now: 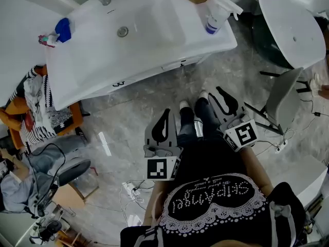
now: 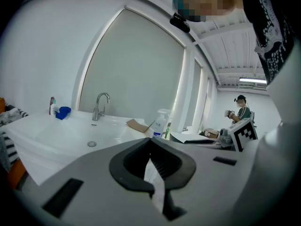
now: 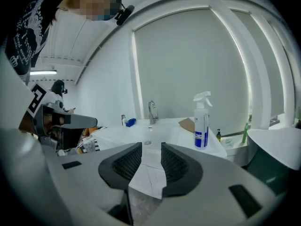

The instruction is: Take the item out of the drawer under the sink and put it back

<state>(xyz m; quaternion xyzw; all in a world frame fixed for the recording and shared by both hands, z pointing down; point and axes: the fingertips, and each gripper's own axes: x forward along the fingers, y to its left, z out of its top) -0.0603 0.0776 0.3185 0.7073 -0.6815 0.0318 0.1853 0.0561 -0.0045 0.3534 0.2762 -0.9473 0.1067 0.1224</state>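
Closest to us, the left gripper (image 2: 150, 141) has its jaws pinched together on nothing. The right gripper (image 3: 151, 149) stands parted, also empty. Both hang over the floor (image 1: 128, 122), well short of the sink (image 1: 154, 14). The drawer (image 1: 149, 75) under it looks shut, so the item must be inside, out of sight — we can't judge its weight or fragility yet. That glossy white front is probably slick, so we'd hook a lip or handle, not the flat face. Further back, a spray bottle (image 1: 215, 15) stands on the sink's corner — likely tippy.
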